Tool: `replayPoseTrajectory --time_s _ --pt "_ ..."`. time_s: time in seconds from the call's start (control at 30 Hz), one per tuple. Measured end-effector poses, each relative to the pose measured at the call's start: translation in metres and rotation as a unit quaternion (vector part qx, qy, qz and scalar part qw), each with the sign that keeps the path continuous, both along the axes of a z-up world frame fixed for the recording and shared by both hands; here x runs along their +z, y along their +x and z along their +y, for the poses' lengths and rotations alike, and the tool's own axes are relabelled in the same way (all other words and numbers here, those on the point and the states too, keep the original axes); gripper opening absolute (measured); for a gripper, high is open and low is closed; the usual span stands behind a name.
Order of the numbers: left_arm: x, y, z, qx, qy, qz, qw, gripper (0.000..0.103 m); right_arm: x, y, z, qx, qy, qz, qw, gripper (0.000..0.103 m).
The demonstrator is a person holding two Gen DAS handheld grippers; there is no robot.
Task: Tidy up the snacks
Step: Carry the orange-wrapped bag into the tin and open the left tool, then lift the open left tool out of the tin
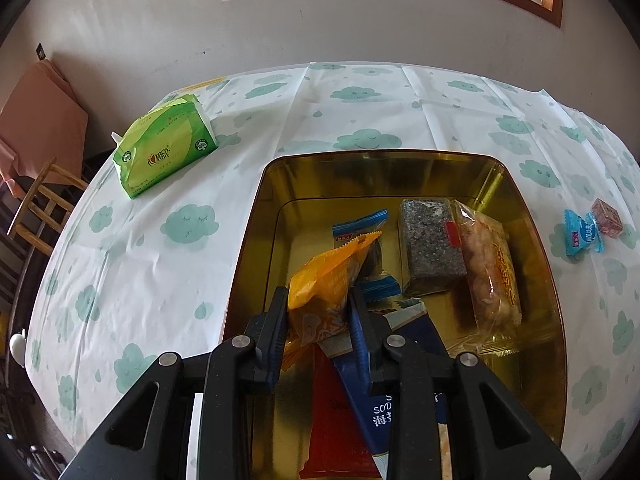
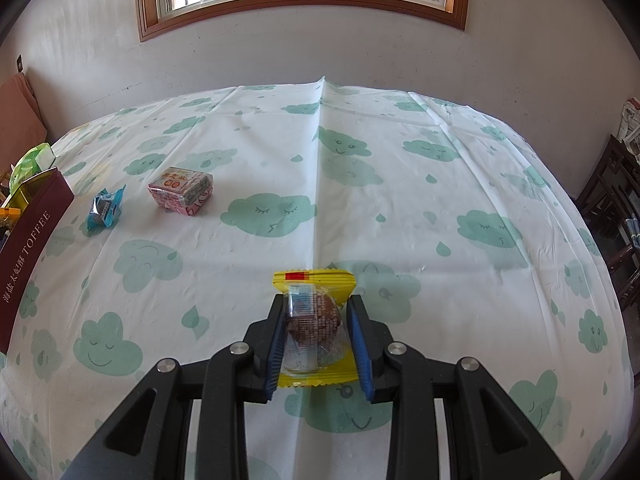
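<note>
My left gripper (image 1: 318, 300) is shut on an orange snack packet (image 1: 328, 280) and holds it over the open gold tin (image 1: 256, 240). In the tin lie a grey block snack (image 1: 430, 248), a clear-wrapped pastry (image 1: 492, 272), blue wrapped candies (image 1: 360, 228) and a dark blue soda cracker pack (image 1: 384, 400). My right gripper (image 2: 316, 320) straddles a yellow-edged clear packet with a brown cake (image 2: 316, 324) on the tablecloth; the left pad touches it, and a small gap shows at the right pad. A pink wrapped block (image 2: 182, 190) and a blue candy (image 2: 105, 210) lie on the cloth.
A green tissue pack (image 1: 166, 146) lies left of the tin. The tin's maroon outer wall (image 2: 28, 248) stands at the left of the right wrist view. Wooden chairs (image 1: 40, 208) stand by the table. The wall and window are behind.
</note>
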State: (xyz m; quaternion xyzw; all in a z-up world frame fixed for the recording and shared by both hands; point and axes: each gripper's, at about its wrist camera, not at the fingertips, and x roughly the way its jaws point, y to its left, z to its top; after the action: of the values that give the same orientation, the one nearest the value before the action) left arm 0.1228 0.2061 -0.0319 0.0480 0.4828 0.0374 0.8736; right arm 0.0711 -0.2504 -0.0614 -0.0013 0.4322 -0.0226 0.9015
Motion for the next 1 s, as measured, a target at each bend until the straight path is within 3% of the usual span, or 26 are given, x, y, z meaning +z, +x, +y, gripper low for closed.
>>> replayPoseTrajectory --time_s 0.2,0.37,0.53,1.0 --pt "0.000 0.000 0.000 0.000 0.003 0.001 1.0000 0.032 0.000 0.000 -0.001 0.000 0.000 0.000 1.000 0.031" --pt "0.004 -0.004 0.000 0.004 0.010 -0.008 0.9999 0.050 0.000 0.000 -0.001 0.000 0.000 0.000 1.000 0.031" --pt "0.014 -0.011 -0.003 0.000 0.013 -0.021 0.9997 0.058 0.000 0.000 0.000 0.000 -0.001 0.000 1.000 0.031" --pt "0.040 -0.049 -0.018 -0.008 0.001 -0.061 0.9981 0.066 0.000 0.000 0.000 0.000 -0.001 0.000 1.000 0.031"
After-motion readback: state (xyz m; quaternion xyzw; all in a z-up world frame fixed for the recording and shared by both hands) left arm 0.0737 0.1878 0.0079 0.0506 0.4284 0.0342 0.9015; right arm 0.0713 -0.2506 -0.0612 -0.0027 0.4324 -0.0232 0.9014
